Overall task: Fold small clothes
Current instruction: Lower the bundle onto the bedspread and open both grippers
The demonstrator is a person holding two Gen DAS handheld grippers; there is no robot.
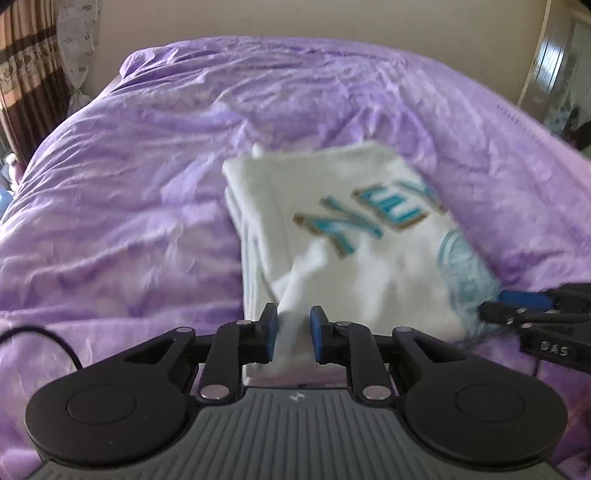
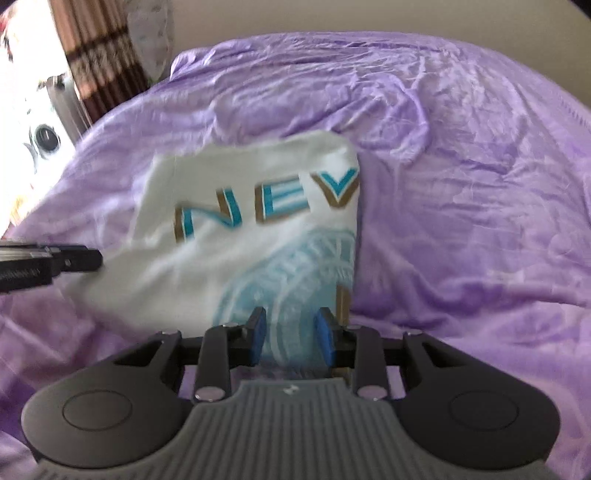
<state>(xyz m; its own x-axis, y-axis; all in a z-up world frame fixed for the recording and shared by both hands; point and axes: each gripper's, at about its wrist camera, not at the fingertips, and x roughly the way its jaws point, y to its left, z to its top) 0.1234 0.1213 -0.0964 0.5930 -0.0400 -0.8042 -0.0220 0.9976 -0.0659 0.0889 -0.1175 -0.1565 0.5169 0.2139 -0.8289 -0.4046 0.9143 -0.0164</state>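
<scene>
Left gripper (image 1: 293,334): blue pads (image 1: 271,332) set apart, a raised ridge of white cloth running up between them; cloth touching the left pad, clear gap at the right pad, so a firm pinch cannot be confirmed. Right gripper (image 2: 291,334): blue pads (image 2: 325,338) likewise set apart, near hem of the garment lying between them; contact on either pad too blurred to tell.

White T-shirt (image 1: 354,258) partly folded, resting on the purple bedspread (image 1: 129,203), near edge lifted toward both grippers. Teal and gold lettering (image 2: 269,206) reading "NEV" face up, pale blue round print (image 2: 295,266) just below it. Folded layers stacked along the left side in the left wrist view. Right edge a straight fold in the right wrist view, cutting the lettering off.

Right gripper also seen at the shirt's right corner from the left wrist view, left gripper at the shirt's left edge from the right wrist view.

Bedspread wrinkled, extending well beyond the shirt. Striped brown curtain (image 1: 26,66) at far left. Plain wall (image 1: 295,18) behind the bed.
</scene>
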